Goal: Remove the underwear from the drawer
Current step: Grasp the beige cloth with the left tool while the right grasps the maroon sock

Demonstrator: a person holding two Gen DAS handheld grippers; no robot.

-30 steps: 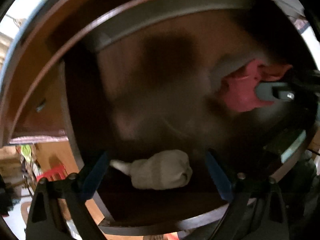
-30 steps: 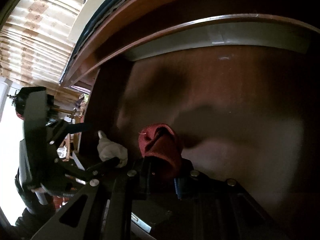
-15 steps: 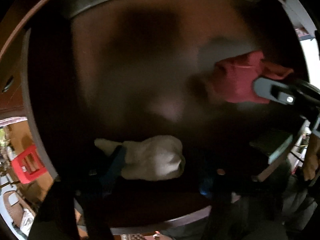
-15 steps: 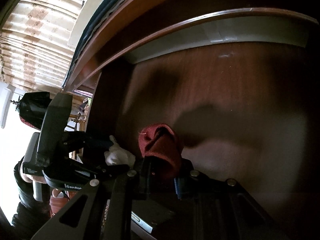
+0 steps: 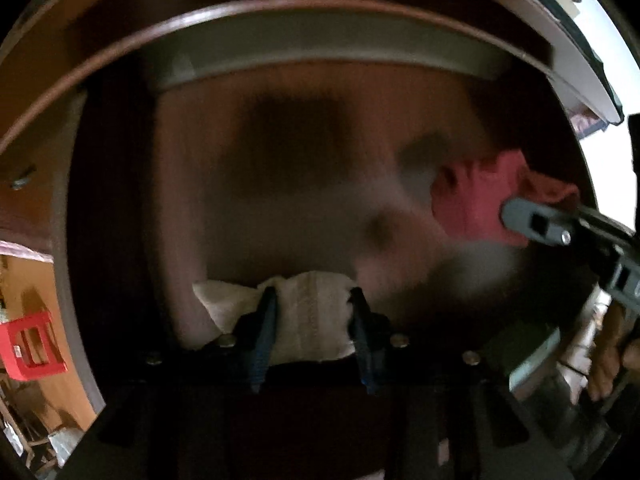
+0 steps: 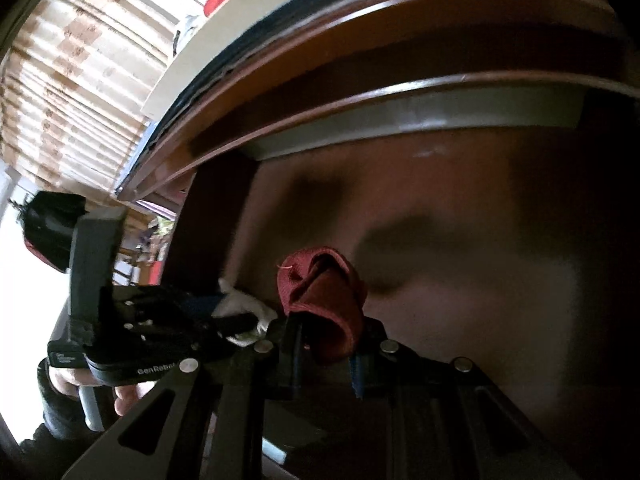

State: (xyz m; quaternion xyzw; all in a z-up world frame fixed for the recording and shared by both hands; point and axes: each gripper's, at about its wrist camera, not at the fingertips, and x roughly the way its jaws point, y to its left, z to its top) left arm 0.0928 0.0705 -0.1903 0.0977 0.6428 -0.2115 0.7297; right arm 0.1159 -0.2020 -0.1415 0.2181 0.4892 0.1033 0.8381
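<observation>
white underwear (image 5: 308, 312), red underwear (image 6: 322, 304), bunched in drawer (image 5: 320, 208)

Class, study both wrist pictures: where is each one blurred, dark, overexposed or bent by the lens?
Left wrist view: the drawer floor is smeared by blur with soft dark shadows; the white garment stays fairly sharp; daylight blows out the right edge. Right wrist view: sharper, the red garment shows its weave; the window at left is overexposed; the drawer's straight edges bow into arcs in both.

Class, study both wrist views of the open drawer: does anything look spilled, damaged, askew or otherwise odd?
Nothing stands out. The drawer looks sound and holds only two rolled garments: a white one between the closing jaws of the left gripper, and a dark red one clamped in the right gripper. No spill or damage shows.
</observation>
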